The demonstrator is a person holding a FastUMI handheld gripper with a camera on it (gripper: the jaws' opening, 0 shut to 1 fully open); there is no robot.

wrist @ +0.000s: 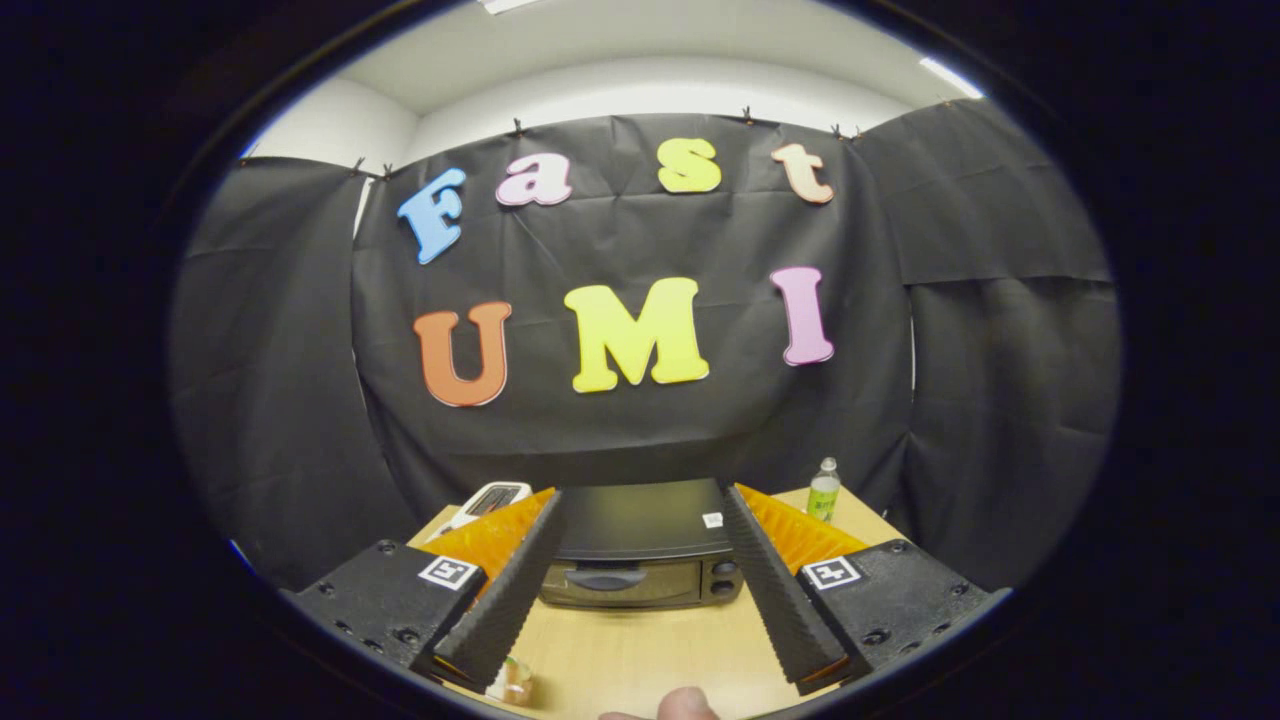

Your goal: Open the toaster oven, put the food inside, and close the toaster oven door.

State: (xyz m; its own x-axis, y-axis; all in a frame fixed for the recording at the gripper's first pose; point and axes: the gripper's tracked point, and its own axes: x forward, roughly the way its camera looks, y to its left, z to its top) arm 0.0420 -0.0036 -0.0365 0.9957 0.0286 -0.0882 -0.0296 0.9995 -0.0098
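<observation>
Here | fingers [640,590] spread, empty | toaster oven [640,560] beyond, door closed

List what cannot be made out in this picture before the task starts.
- Food: partly hidden behind a finger of the open gripper; its kind is unclear.
- Toaster oven: interior unseen behind the closed door; knobs too small.
- White device: partly covered by the finger.
- Bottle: too small.

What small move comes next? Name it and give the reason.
Probably lower the gripper toward the toaster oven door handle. The door looks closed, the fingers are spread open holding nothing, and the oven sits beyond them across bare table.
</observation>
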